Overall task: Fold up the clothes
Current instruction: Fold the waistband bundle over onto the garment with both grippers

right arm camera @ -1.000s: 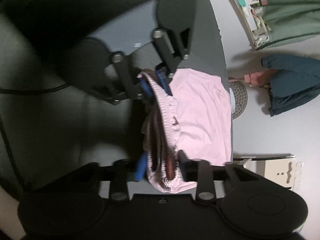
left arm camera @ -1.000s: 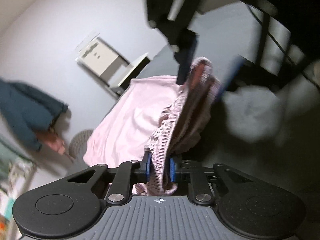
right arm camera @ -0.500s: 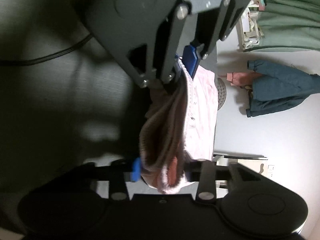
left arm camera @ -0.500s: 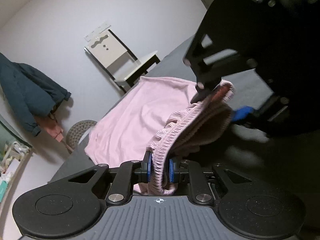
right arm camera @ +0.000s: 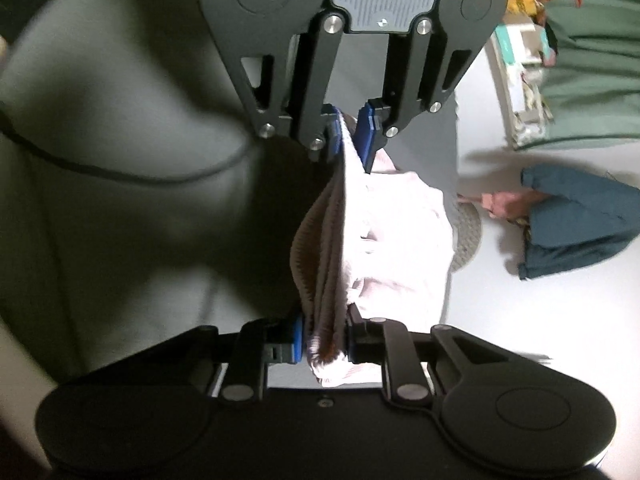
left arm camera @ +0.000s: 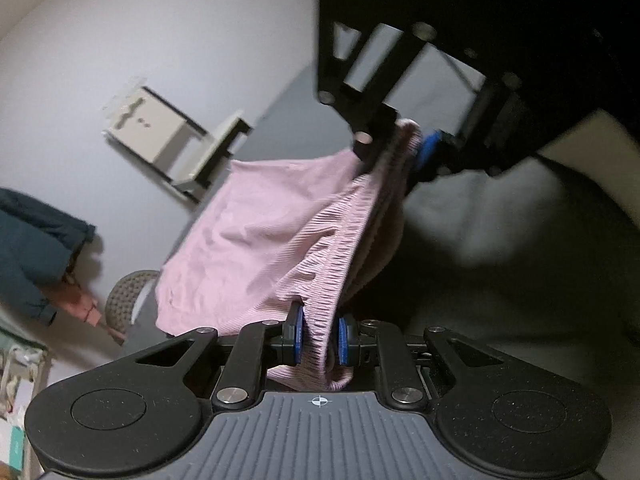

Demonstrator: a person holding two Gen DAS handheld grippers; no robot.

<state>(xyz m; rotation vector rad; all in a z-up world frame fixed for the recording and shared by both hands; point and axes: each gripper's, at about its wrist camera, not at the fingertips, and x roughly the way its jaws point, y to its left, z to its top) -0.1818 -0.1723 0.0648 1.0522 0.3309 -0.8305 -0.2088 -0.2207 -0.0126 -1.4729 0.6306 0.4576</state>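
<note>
Up in the air, the pink garment [left arm camera: 276, 236] stretches between both tongs: the left gripper [left arm camera: 319, 340] pinches one end of its ribbed waistband, the right gripper [right arm camera: 326, 340] pinches the other, facing each other

We see a pink ribbed garment [left arm camera: 280, 232], its gathered elastic band stretched taut and lifted, the rest trailing down over the dark table [left arm camera: 520, 280].

I note a pale plain wall [left arm camera: 168, 32]. A white chair [left arm camera: 168, 136] stands against it. A dark teal jacket [left arm camera: 36, 248] hangs nearby, a round woven item [left arm camera: 128, 300] beside it. Green fabric [right arm camera: 592, 64] borders cluttered shelving [right arm camera: 520, 80].
</note>
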